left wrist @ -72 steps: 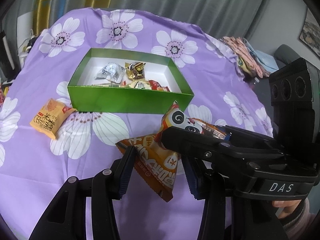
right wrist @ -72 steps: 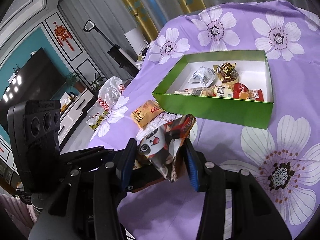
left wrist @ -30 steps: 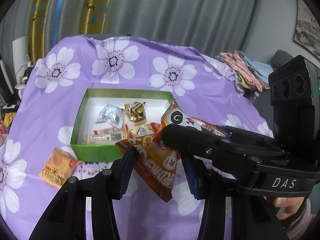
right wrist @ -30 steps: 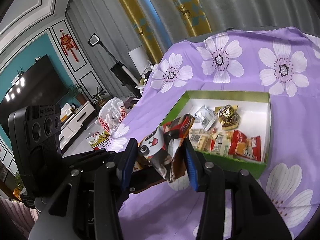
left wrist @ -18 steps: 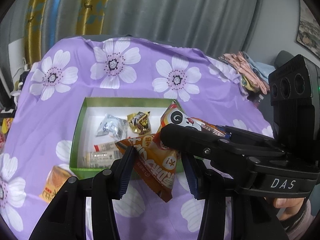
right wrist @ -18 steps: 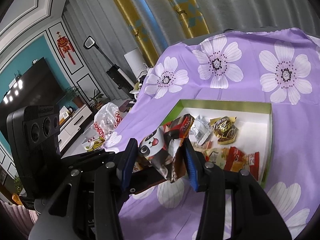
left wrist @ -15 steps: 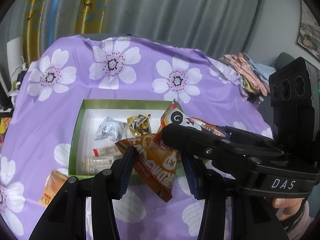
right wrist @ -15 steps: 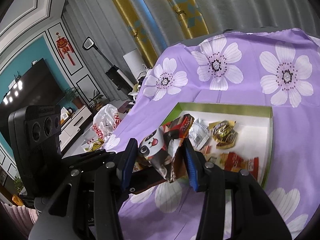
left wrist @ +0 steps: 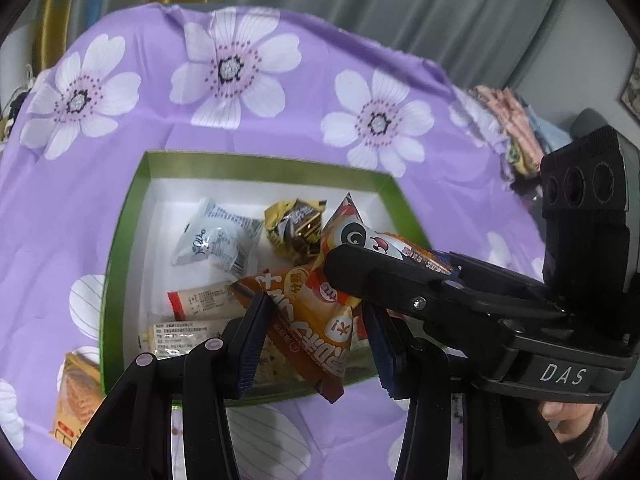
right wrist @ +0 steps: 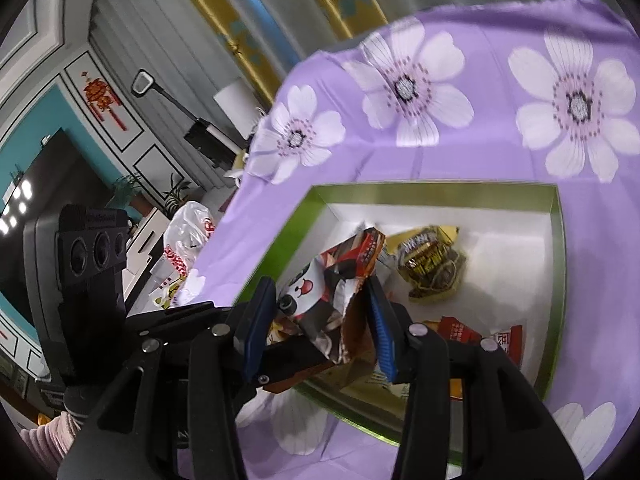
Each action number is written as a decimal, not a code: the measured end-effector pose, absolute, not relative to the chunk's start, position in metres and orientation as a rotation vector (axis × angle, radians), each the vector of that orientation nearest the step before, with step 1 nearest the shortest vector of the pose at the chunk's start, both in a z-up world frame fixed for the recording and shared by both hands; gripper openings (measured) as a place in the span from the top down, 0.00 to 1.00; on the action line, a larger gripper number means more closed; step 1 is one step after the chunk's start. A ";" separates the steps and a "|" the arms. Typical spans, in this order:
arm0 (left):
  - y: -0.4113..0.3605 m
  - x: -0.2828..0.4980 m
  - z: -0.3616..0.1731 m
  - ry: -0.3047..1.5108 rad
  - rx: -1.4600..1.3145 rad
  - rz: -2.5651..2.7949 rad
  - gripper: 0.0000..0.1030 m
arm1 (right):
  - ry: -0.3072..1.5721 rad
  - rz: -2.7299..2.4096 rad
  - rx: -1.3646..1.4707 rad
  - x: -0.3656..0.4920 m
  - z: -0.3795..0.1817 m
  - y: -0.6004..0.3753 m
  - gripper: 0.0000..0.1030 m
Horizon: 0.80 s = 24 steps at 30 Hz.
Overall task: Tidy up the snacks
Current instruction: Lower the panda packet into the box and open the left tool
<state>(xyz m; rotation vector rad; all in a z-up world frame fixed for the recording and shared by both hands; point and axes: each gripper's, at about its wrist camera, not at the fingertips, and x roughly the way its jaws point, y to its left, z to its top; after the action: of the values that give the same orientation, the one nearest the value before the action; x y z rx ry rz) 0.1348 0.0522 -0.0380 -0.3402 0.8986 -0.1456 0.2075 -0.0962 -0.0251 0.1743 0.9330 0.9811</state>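
An orange snack bag with a panda face hangs over the green box, held by both grippers. In the left wrist view my left gripper is shut on the bag's orange lower end. The right gripper's black finger clamps the panda end from the right. In the right wrist view my right gripper is shut on the crumpled panda end of the bag, above the box's near left corner. Inside lie a silver packet, a gold packet, red packets and beige bars.
One orange packet lies on the purple flowered cloth outside the box's left front corner. Folded fabric sits at the far right table edge. Beyond the table's left edge are a plastic bag and a dark screen.
Both grippers have carried the panda bag forward and down from in front of the box to above it. The box now fills more of both views.
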 end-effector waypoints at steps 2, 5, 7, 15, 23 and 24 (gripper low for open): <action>0.051 0.140 -0.044 0.914 -0.330 -0.149 0.53 | 0.950 0.968 0.191 0.212 -0.033 -0.098 0.55; 0.051 0.146 -0.056 0.942 -0.334 -0.156 0.53 | 0.973 0.952 0.197 0.215 -0.043 -0.099 0.55; 0.050 0.149 -0.061 0.957 -0.329 -0.153 0.53 | 0.982 0.947 0.197 0.216 -0.047 -0.098 0.55; 0.048 0.151 -0.065 0.970 -0.320 -0.147 0.53 | 0.996 0.939 0.221 0.218 -0.055 -0.104 0.53; 0.045 0.144 -0.056 0.936 -0.268 -0.092 0.29 | 0.967 0.873 0.210 0.214 -0.046 -0.119 0.38; 0.045 0.141 -0.053 0.924 -0.260 -0.085 0.26 | 0.961 0.866 0.212 0.214 -0.045 -0.122 0.37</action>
<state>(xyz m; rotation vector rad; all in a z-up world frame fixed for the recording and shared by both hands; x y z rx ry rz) 0.1412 0.0446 -0.0534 -0.2595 0.9245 -0.0848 0.2136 -0.1224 -0.0450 0.2116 0.9609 0.8661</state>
